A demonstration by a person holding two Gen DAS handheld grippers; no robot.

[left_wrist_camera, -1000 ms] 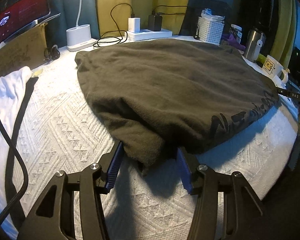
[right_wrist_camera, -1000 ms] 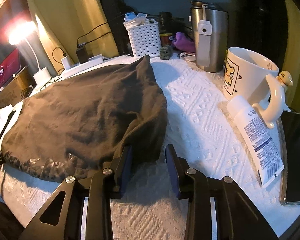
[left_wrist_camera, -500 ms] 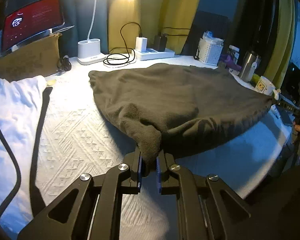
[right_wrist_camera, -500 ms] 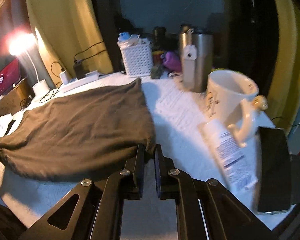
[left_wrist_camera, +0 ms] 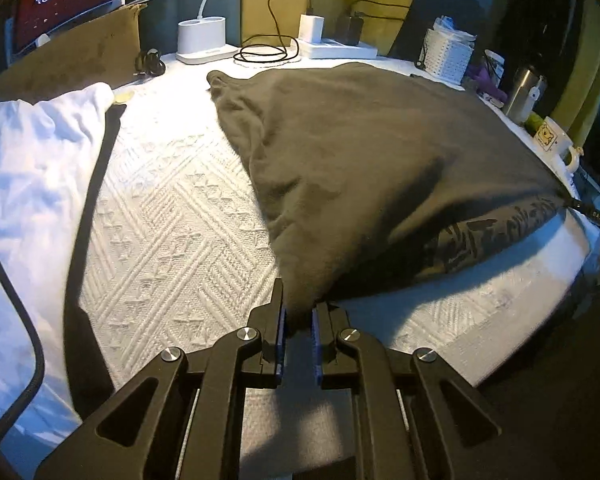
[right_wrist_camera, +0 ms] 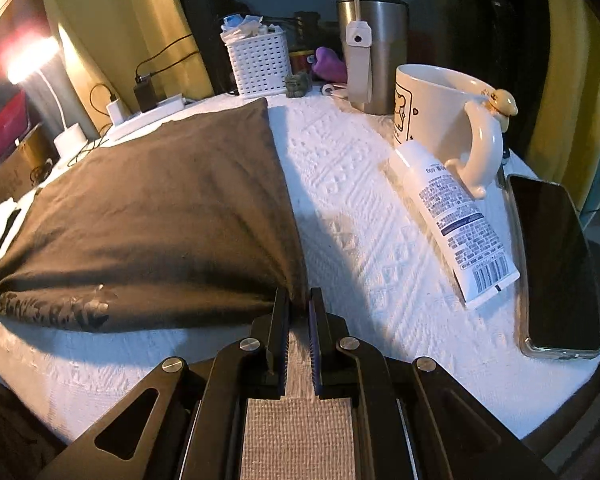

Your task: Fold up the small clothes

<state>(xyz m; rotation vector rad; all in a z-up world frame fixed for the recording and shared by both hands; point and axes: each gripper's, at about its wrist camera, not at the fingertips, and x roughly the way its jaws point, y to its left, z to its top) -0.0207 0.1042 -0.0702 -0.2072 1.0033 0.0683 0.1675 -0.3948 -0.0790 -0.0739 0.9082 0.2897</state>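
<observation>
Garment (left_wrist_camera: 380, 160) — soft dark knit, perhaps printed — corners pinched in both jaws.

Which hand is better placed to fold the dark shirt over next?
Neither clearly: both work together. The left gripper and right gripper are each shut on a near corner of the dark shirt. The left has bare tablecloth beside it; the right is near the mug.
</observation>
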